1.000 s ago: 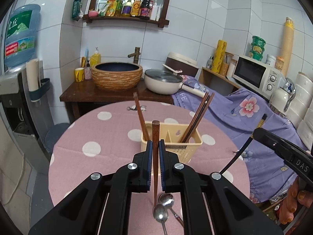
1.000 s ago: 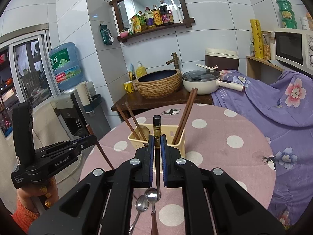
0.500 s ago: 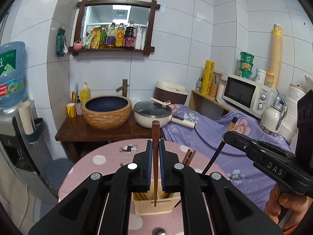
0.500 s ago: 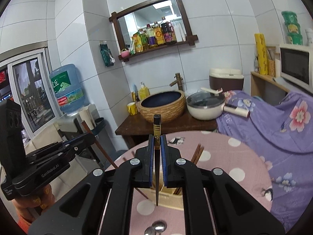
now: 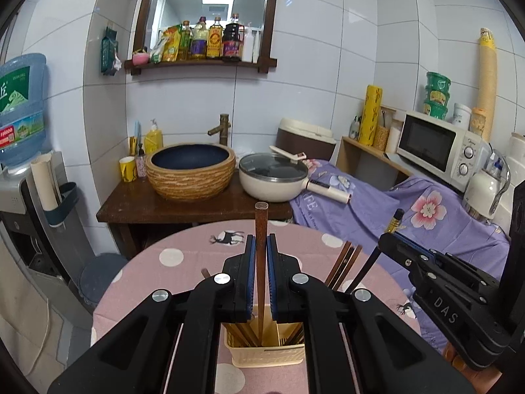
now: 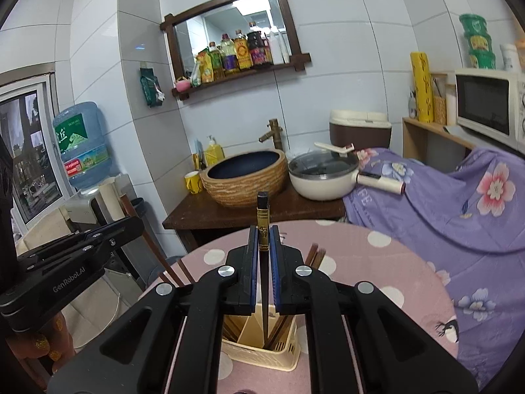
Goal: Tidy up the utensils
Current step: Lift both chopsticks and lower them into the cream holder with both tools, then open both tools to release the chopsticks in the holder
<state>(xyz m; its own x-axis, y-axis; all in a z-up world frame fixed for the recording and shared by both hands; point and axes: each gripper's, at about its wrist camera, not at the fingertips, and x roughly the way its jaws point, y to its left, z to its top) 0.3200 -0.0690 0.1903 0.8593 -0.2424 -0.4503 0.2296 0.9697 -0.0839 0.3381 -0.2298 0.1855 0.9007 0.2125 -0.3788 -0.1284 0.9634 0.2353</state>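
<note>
My left gripper (image 5: 261,246) is shut on a brown wooden chopstick (image 5: 261,229) held upright, its lower tip hanging over the cream utensil holder (image 5: 267,354). My right gripper (image 6: 263,239) is shut on a black chopstick with a gold band (image 6: 263,226), also upright, its tip over the same holder (image 6: 262,349). Several brown chopsticks (image 5: 343,267) stand in the holder's compartments. In the left wrist view the right gripper (image 5: 385,241) comes in from the right with its black chopstick. The left gripper (image 6: 139,221) shows at the left in the right wrist view.
The holder stands on a round table with a pink polka-dot cloth (image 5: 183,256). Behind it are a dark wooden counter (image 5: 137,207) with a woven basin (image 5: 190,172) and a white pan (image 5: 274,180). A purple flowered cloth (image 5: 426,216) and a microwave (image 5: 436,149) lie to the right, a water dispenser (image 5: 19,164) to the left.
Both grippers rose and drew closer over the holder, each still clamping its chopstick. The spoons on the table near the bottom edge have dropped out of view.
</note>
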